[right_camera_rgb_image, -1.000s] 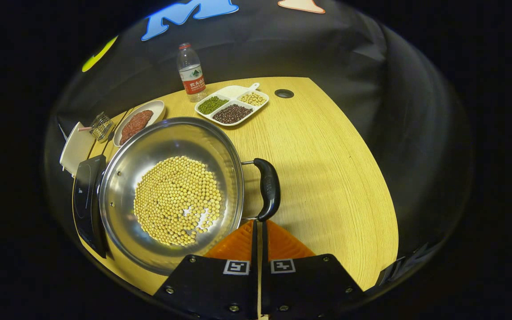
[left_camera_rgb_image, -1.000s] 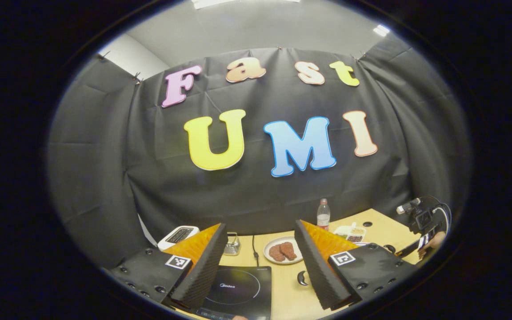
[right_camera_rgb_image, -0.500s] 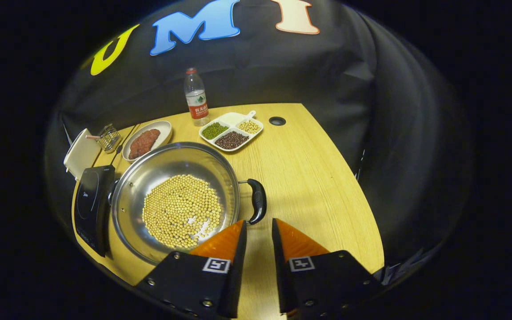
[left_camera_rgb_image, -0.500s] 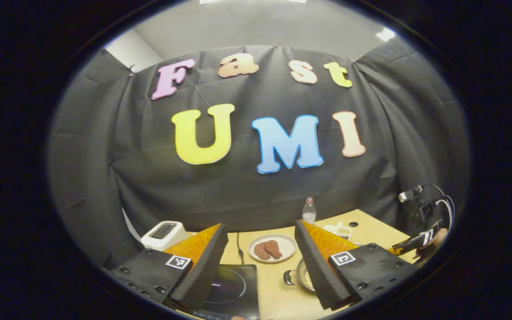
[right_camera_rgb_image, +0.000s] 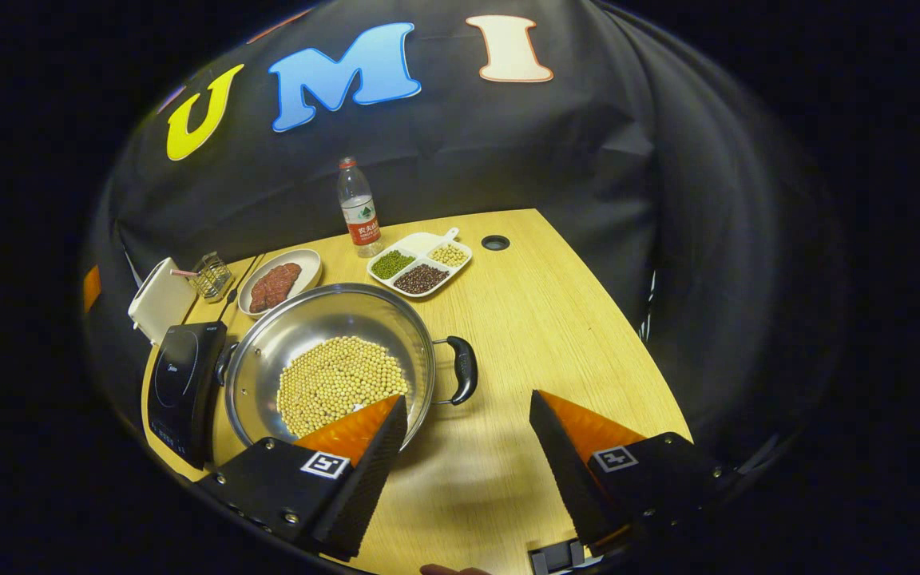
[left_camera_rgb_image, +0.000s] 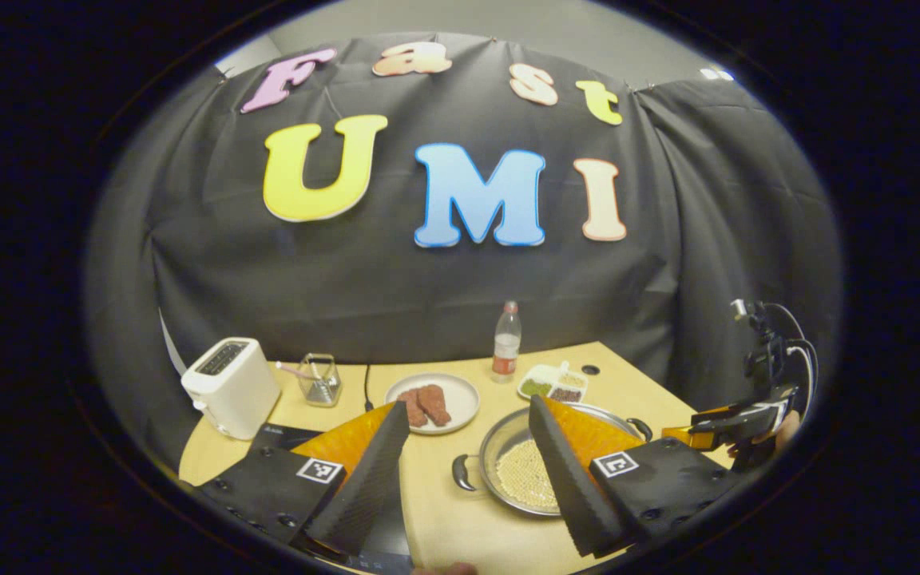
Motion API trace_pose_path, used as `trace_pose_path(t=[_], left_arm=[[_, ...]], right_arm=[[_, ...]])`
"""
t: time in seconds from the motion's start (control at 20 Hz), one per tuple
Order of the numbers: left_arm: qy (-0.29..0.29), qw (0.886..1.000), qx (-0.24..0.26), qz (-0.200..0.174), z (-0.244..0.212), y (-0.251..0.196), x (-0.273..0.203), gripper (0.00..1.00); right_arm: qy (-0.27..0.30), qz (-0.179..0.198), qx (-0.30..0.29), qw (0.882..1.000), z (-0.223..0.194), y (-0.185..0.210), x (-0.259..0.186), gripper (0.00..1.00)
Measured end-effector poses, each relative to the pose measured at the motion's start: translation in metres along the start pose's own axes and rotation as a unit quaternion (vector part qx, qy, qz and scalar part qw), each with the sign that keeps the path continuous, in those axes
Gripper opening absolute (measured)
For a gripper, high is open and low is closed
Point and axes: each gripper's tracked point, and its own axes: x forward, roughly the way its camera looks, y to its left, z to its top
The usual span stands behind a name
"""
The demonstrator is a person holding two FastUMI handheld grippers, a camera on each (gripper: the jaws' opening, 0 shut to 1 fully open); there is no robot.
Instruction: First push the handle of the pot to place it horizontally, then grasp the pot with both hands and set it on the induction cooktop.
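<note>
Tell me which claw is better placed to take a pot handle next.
Right. The right claw is open just short of the pot's near handle. The left claw is open too, but higher and farther from the far handle.

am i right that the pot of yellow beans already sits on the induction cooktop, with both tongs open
Not quite. The pot of yellow beans sits on the wooden table, beside the induction cooktop, not on it; the right gripper view shows this. The rest holds: the right tongs and the left tongs are both open.
</note>
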Motion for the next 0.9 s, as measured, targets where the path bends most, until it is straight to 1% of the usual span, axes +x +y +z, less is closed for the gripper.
trace_pose_path(t=[0.05, 0.1, 0.2, 0.25, 0.45, 0.5, 0.55, 0.6, 0.7, 0.75, 0.85, 0.9], left_arm=[[0.012, 1.000, -0.002, -0.002, -0.011, -0.001, 0.009, 0.97], [0.025, 1.000, -0.003, -0.003, -0.020, -0.003, 0.019, 0.94], [0.045, 0.999, -0.001, -0.006, -0.037, -0.006, 0.036, 1.00], [0.055, 0.998, 0.001, -0.007, -0.049, -0.007, 0.045, 0.96], [0.101, 0.995, -0.004, -0.012, -0.087, -0.011, 0.072, 0.96], [0.114, 0.993, -0.007, -0.010, -0.097, -0.010, 0.082, 0.92], [0.125, 0.992, -0.008, -0.007, -0.108, -0.008, 0.091, 0.96], [0.134, 0.991, -0.009, -0.004, -0.119, -0.005, 0.102, 0.92], [0.156, 0.988, -0.012, 0.002, -0.139, -0.003, 0.115, 0.92], [0.165, 0.986, -0.013, 0.005, -0.146, -0.001, 0.121, 0.96], [0.178, 0.984, -0.015, 0.009, -0.160, 0.000, 0.131, 0.97], [0.185, 0.983, -0.012, 0.011, -0.167, 0.001, 0.136, 0.92]], right_arm=[[0.001, -0.001, -0.001, 1.000, -0.001, -0.001, 0.002, 0.95], [0.003, -0.001, -0.001, 1.000, 0.000, -0.002, 0.005, 0.95], [0.006, 0.000, -0.001, 1.000, 0.001, -0.002, 0.009, 0.95], [0.008, 0.001, -0.001, 1.000, 0.002, -0.002, 0.013, 0.95], [0.013, 0.007, 0.000, 1.000, 0.004, 0.003, 0.031, 0.95], [0.013, 0.009, -0.001, 1.000, 0.005, 0.004, 0.035, 0.95], [0.014, 0.011, -0.004, 1.000, 0.006, 0.005, 0.039, 0.95], [0.012, 0.013, -0.006, 1.000, 0.008, 0.006, 0.043, 0.95], [0.009, 0.014, -0.011, 1.000, 0.011, 0.007, 0.052, 0.95], [0.011, 0.014, -0.013, 1.000, 0.010, 0.007, 0.057, 0.95], [0.015, 0.015, -0.017, 1.000, 0.010, 0.006, 0.068, 0.95], [0.017, 0.016, -0.018, 1.000, 0.011, 0.007, 0.073, 0.95]])
